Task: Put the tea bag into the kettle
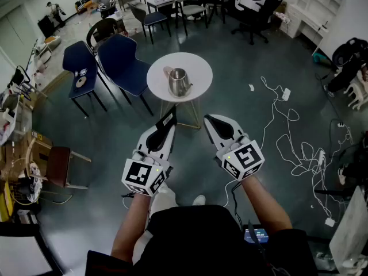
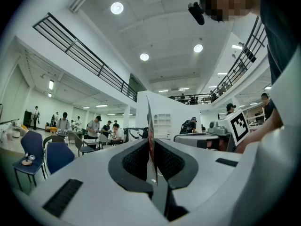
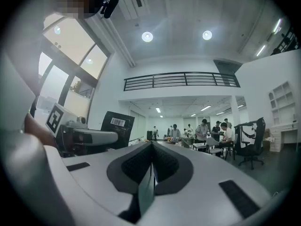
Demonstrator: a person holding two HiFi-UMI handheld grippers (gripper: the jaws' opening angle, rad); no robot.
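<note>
A steel kettle (image 1: 178,82) stands on a small round white table (image 1: 198,66) ahead of me in the head view. My left gripper (image 1: 165,127) is held low in front of the table, short of its near edge. It is shut on a flat tea bag (image 1: 168,118) that sticks out past the tips. In the left gripper view the tea bag (image 2: 150,126) shows edge-on, upright between the dark pads of that gripper (image 2: 152,147). My right gripper (image 1: 214,121) sits level beside it. Its jaws (image 3: 151,147) are shut with nothing between them. Both gripper views point up, away from the kettle.
Two blue chairs (image 1: 123,62) stand left of the table, one (image 1: 79,68) with a small dish on its seat. White cables (image 1: 287,142) trail over the floor at the right. A brown stool (image 1: 60,165) is at the left. People sit at desks (image 1: 167,2) in the background.
</note>
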